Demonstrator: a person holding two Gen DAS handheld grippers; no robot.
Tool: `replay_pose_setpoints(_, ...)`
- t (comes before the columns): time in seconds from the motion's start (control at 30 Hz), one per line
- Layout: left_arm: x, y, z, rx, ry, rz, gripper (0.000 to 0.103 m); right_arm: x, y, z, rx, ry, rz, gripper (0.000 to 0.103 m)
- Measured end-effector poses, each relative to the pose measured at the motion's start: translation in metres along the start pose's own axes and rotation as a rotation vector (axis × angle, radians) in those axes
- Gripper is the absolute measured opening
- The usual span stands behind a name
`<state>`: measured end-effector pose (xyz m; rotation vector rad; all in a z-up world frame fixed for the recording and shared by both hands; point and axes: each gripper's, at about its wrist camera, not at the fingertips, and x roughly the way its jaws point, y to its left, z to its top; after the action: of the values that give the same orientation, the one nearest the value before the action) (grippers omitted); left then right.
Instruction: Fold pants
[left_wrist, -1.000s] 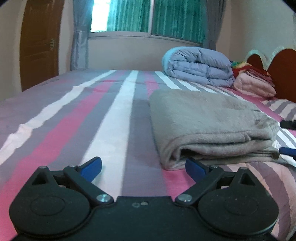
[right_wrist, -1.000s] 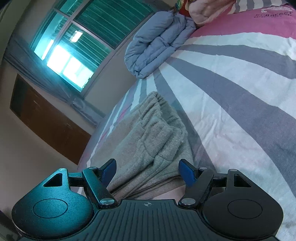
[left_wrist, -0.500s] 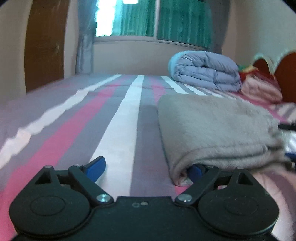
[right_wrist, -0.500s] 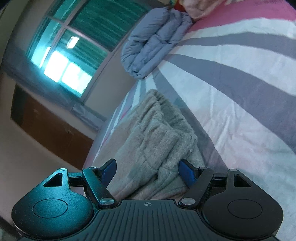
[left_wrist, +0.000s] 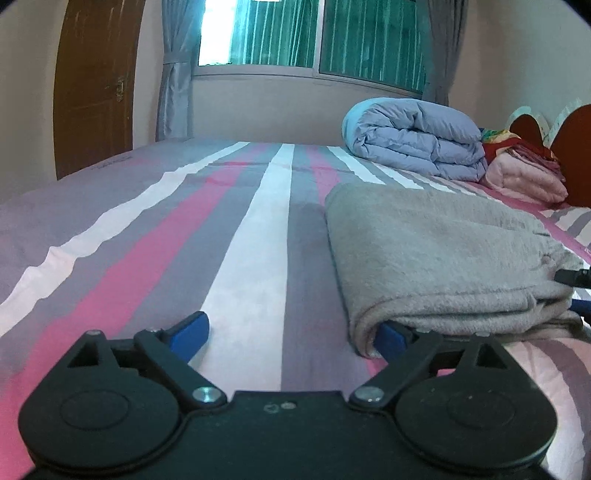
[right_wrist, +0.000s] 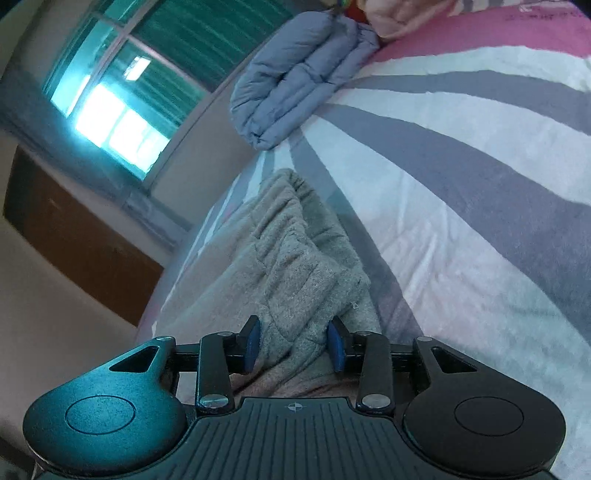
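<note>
The grey fleece pants (left_wrist: 436, 254) lie folded in layers on the striped bed. My left gripper (left_wrist: 291, 332) is open and low on the sheet; its right finger is tucked under the near left corner of the fold, its left finger on bare sheet. My right gripper (right_wrist: 293, 349) is half closed around a bunched edge of the pants (right_wrist: 295, 280), the blue pads on both sides of the cloth. Its finger (left_wrist: 574, 277) shows at the pants' right edge in the left wrist view.
The bed sheet (left_wrist: 255, 240) has pink, grey and white stripes. A folded blue-grey quilt (left_wrist: 413, 140) and pink bedding (left_wrist: 524, 177) lie at the far end by a wooden headboard (left_wrist: 572, 155). A window and a brown door (left_wrist: 96, 85) stand behind.
My left gripper slid forward so its right finger went under the pants' corner. My right gripper moved onto the pants' edge and its jaws narrowed from wide open to close around the cloth.
</note>
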<state>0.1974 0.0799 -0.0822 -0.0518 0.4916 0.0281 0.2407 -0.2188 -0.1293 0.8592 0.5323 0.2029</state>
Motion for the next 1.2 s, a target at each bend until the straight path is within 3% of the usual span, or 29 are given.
replay_pose_setpoints(0.27,-0.019,0.005,0.0,0.024,-0.008,-0.014,0.086,0.0,-0.004,-0.001,0.015,0.013,0.016,0.039)
replay_pose_setpoints(0.37,-0.041,0.02,0.003,-0.034,-0.079,-0.022,0.09,-0.002,-0.004,0.003,0.023,0.018,0.021,0.042)
replay_pose_setpoints(0.47,-0.051,0.044,0.012,-0.152,-0.13,-0.035,0.092,-0.021,-0.001,0.009,0.014,-0.018,-0.016,0.053)
replay_pose_setpoints(0.53,-0.04,0.052,0.019,-0.192,-0.097,-0.046,0.092,-0.041,0.006,0.014,-0.033,-0.122,-0.097,0.055)
replay_pose_setpoints(0.6,-0.026,0.047,0.029,-0.158,-0.074,-0.052,0.091,-0.053,0.015,0.023,-0.091,-0.217,-0.079,0.055)
replay_pose_setpoints(0.73,0.006,0.02,0.042,-0.053,-0.039,-0.093,0.091,-0.032,0.055,0.029,-0.313,-0.163,-0.001,0.055)
replay_pose_setpoints(0.77,0.017,0.012,0.041,-0.03,-0.007,-0.116,0.091,-0.024,0.063,0.026,-0.378,-0.146,-0.001,0.054)
replay_pose_setpoints(0.8,0.024,0.009,0.036,-0.007,0.034,-0.121,0.092,-0.014,0.068,0.022,-0.437,-0.117,-0.009,0.042)
replay_pose_setpoints(0.83,0.03,0.007,0.032,0.0,0.063,-0.115,0.093,-0.001,0.068,0.019,-0.475,-0.072,-0.052,0.03)
replay_pose_setpoints(0.87,0.032,0.01,0.03,-0.025,0.066,-0.129,0.094,0.013,0.063,0.015,-0.494,-0.015,-0.129,0.026)
replay_pose_setpoints(0.9,0.031,0.013,0.031,-0.04,0.071,-0.138,0.092,0.023,0.055,0.014,-0.492,0.031,-0.163,0.025)
replay_pose_setpoints(0.97,0.025,0.017,0.042,-0.043,0.025,-0.117,0.089,0.018,0.05,0.017,-0.48,0.015,-0.117,0.025)
replay_pose_setpoints(1.07,0.037,0.017,0.07,-0.039,-0.009,-0.141,0.09,0.001,0.066,0.023,-0.545,-0.093,-0.046,0.026)
replay_pose_setpoints(1.13,0.057,0.008,0.083,-0.002,0.021,-0.147,0.091,0.012,0.076,0.028,-0.596,-0.089,-0.04,0.026)
replay_pose_setpoints(1.2,0.083,-0.002,0.083,0.039,0.101,-0.159,0.09,0.033,0.08,0.032,-0.627,-0.045,-0.083,0.026)
